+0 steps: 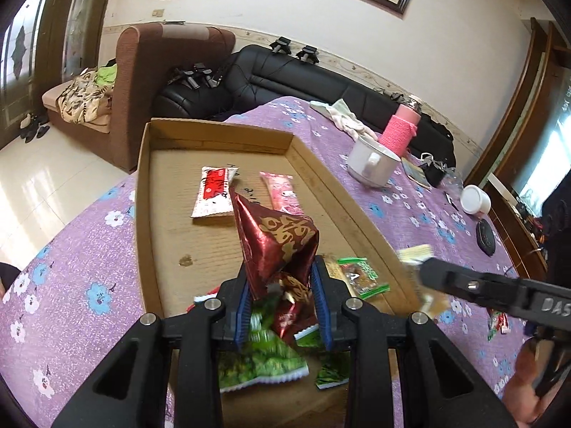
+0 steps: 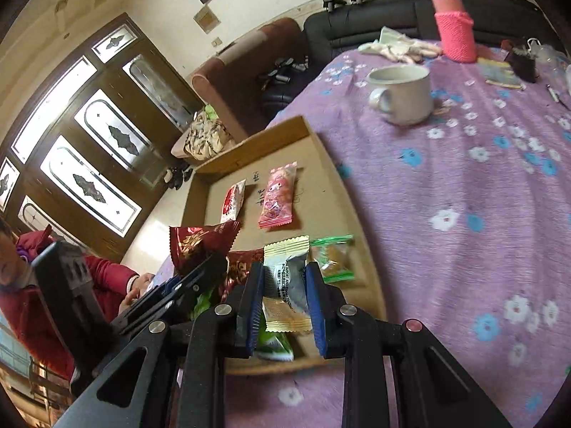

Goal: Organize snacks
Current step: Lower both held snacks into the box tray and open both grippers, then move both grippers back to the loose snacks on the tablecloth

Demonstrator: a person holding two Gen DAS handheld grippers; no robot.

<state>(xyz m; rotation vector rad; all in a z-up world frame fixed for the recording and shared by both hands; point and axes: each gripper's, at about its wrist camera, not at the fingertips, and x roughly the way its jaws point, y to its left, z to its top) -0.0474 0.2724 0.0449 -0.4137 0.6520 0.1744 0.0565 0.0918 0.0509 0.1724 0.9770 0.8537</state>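
A shallow cardboard tray (image 1: 144,192) lies on the purple flowered table. My left gripper (image 1: 282,285) is shut on a dark red foil snack bag (image 1: 278,239) and holds it above the tray's near end. My right gripper (image 2: 285,285) is shut on a cream and grey snack packet (image 2: 287,278) over the tray's (image 2: 332,164) near right corner. In the tray lie a red-white packet (image 1: 214,196), a pink packet (image 1: 282,192), a green-edged packet (image 1: 360,274) and green bags (image 1: 257,353). The red bag also shows in the right wrist view (image 2: 200,242).
A white mug (image 1: 373,164), a pink-sleeved bottle (image 1: 399,128), a cloth (image 1: 342,114), a small white cup (image 1: 474,199) and a dark round object (image 1: 486,237) stand on the table to the right. One loose snack (image 1: 498,322) lies by the right gripper. Sofas stand behind.
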